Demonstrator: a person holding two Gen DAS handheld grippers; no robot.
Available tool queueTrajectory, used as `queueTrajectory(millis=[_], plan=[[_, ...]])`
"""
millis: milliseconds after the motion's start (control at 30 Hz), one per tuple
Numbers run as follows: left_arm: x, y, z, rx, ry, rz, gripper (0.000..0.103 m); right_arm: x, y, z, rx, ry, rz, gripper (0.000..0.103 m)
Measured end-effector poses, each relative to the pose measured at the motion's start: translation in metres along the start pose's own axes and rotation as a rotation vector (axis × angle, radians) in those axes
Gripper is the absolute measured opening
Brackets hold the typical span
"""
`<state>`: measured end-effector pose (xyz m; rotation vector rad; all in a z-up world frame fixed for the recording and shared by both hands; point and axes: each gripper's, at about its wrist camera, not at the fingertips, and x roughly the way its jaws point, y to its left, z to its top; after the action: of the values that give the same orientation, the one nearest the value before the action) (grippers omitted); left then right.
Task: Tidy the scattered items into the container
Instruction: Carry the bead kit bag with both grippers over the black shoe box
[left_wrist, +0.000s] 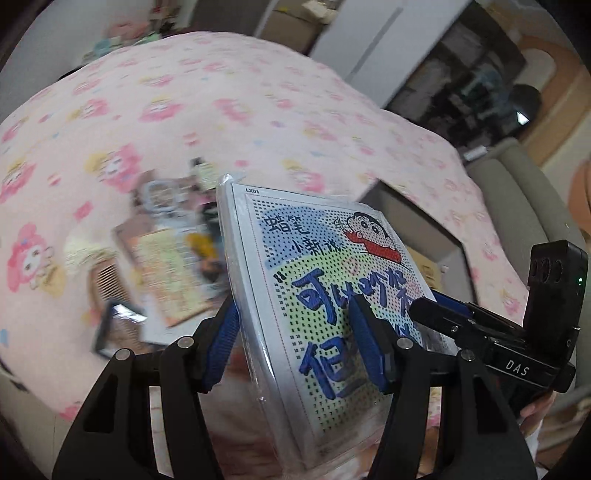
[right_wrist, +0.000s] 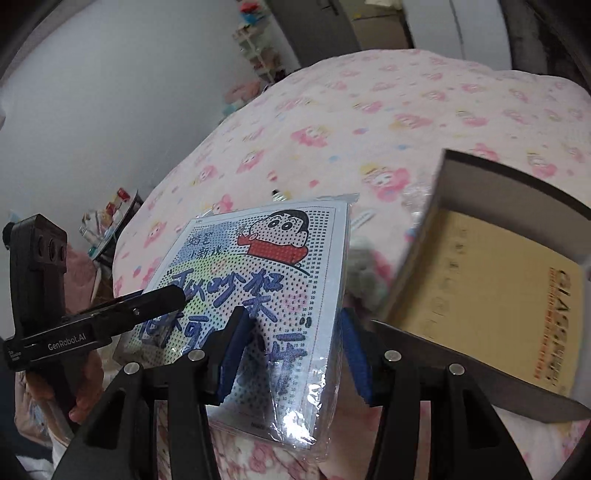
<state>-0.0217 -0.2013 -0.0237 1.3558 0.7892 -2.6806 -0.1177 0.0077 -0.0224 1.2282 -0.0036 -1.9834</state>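
Observation:
A flat plastic-wrapped craft kit (left_wrist: 314, 240) with a cartoon boy and blue lettering hangs tilted above the pink bed. My left gripper (left_wrist: 293, 306) is shut on its near left part, one blue pad under the edge and one on the printed face. My right gripper (right_wrist: 293, 314) grips the same kit (right_wrist: 258, 258) at its near right part. Each wrist view shows the other gripper's black finger (left_wrist: 428, 310) (right_wrist: 166, 295) lying on the kit. An open cardboard box (right_wrist: 480, 280) stands on the bed just right of the kit. Several scattered items (left_wrist: 166, 258) lie blurred on the bed, left of the kit.
The pink bedcover (right_wrist: 369, 122) with a cartoon print fills most of both views. A grey padded seat (left_wrist: 517, 206) stands beside the bed on the right. A small cluttered stand (right_wrist: 110, 214) sits by the wall at the left. A person's hand (right_wrist: 85, 387) holds the left gripper's handle.

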Motion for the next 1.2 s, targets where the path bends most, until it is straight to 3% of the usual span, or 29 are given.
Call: queueTrajectory(millis=[267, 500, 800, 1033, 1200], plan=[[0.041, -0.097, 0.011, 0.12, 0.048, -0.075, 0.06, -0.066, -0.076, -0.004, 0.089, -0.098, -0.059, 0.047], [0.103, -0.153, 0.023, 0.141, 0.123, -0.081, 0.061, -0.081, -0.146, 0.006, 0.135, -0.121, -0.102, 0.047], [0.172, -0.172, 0.035, 0.14, 0.207, -0.036, 0.063, -0.058, -0.213, 0.022, 0.206, -0.089, -0.089, 0.047], [0.198, -0.179, 0.034, 0.128, 0.268, -0.039, 0.063, -0.052, -0.235, 0.019, 0.223, -0.08, -0.098, 0.047], [0.212, -0.181, 0.02, 0.141, 0.297, -0.004, 0.063, -0.034, -0.238, 0.004, 0.202, -0.01, -0.175, 0.047]])
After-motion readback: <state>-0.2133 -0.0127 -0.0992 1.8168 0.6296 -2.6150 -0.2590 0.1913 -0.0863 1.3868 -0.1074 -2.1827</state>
